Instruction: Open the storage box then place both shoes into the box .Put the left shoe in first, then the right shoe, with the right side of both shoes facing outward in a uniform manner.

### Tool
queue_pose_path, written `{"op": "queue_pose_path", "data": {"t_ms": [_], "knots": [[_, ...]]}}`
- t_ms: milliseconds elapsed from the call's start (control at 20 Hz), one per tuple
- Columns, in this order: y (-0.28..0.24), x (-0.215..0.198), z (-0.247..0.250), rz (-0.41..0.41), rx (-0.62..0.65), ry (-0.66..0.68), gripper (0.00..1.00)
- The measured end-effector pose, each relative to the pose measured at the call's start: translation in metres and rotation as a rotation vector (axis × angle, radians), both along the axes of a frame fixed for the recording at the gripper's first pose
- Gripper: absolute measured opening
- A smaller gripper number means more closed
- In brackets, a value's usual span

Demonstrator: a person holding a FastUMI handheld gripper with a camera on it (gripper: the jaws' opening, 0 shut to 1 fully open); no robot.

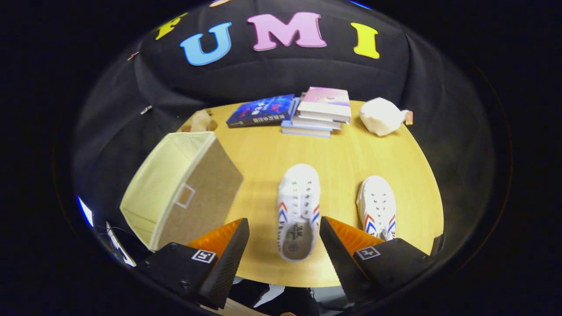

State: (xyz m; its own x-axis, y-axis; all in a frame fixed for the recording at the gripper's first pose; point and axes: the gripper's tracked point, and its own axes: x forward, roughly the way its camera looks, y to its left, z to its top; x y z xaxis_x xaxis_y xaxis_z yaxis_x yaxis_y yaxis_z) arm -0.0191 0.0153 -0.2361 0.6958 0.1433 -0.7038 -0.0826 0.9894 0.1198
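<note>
The storage box (182,193) is standing open on the table (351,153) w/ nothing inside; both shoes are still waiting outside it. The gripper (284,239) is holding its fingers wide apart, gripping nothing. The left shoe (298,210) is lying between the fingers, heel end nearest; the right shoe (377,208) is sitting just beside the right finger, box beside the left finger.

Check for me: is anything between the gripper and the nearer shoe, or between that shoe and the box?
Nothing visible blocks either path. The gripper is open, with the heel of the nearer shoe between its fingers. Bare table lies between that shoe and the storage box, which stands open.
</note>
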Motion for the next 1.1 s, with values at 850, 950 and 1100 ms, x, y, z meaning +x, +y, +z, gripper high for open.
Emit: {"op": "queue_pose_path", "data": {"t_ms": [850,950,1100], "knots": [[-0.019,0.047,-0.098,0.065,0.104,0.218,0.68],[-0.012,0.046,-0.099,0.06,0.158,0.233,0.57],[-0.011,0.046,-0.1,0.027,0.221,0.258,0.35]]}}
